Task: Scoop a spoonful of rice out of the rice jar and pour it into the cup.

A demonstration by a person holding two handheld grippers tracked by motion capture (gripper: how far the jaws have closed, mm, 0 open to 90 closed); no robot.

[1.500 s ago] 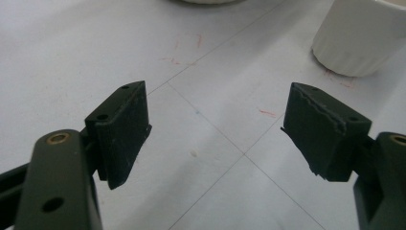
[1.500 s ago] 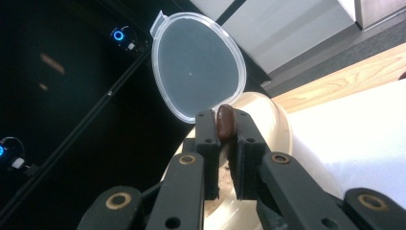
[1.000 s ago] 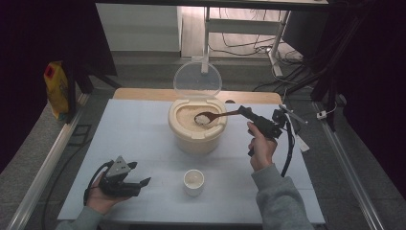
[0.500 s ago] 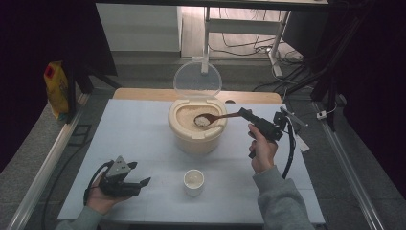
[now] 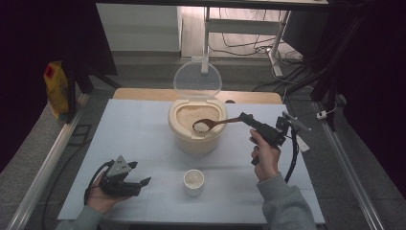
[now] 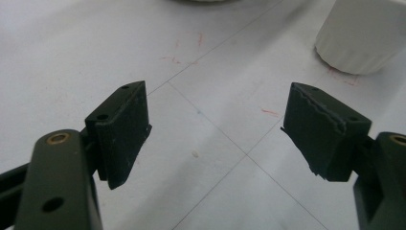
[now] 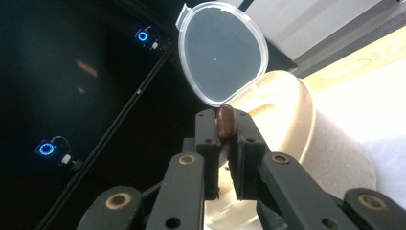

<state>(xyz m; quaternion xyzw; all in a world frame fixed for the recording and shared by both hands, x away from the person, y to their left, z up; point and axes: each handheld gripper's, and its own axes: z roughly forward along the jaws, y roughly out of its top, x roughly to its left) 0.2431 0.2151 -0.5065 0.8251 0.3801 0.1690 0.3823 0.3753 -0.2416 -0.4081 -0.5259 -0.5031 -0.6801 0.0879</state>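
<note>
The wooden spoon (image 5: 215, 123) carries a load of rice, its bowl positioned over the open rice container (image 5: 196, 125) near table (image 5: 143, 129) centre. The right hand-held gripper (image 5: 245, 117) is clamped on the spoon handle (image 7: 225, 122), approaching from 3 o'clock of the container. The container's clear lid (image 5: 197, 79) stands raised at its 12 o'clock side. A small white cup (image 5: 194, 182) holding rice stands at 6 o'clock of the container, apart from it. The left hand-held gripper (image 5: 143, 182) rests at 9 o'clock of the cup, jaws spread wide with nothing between them.
</note>
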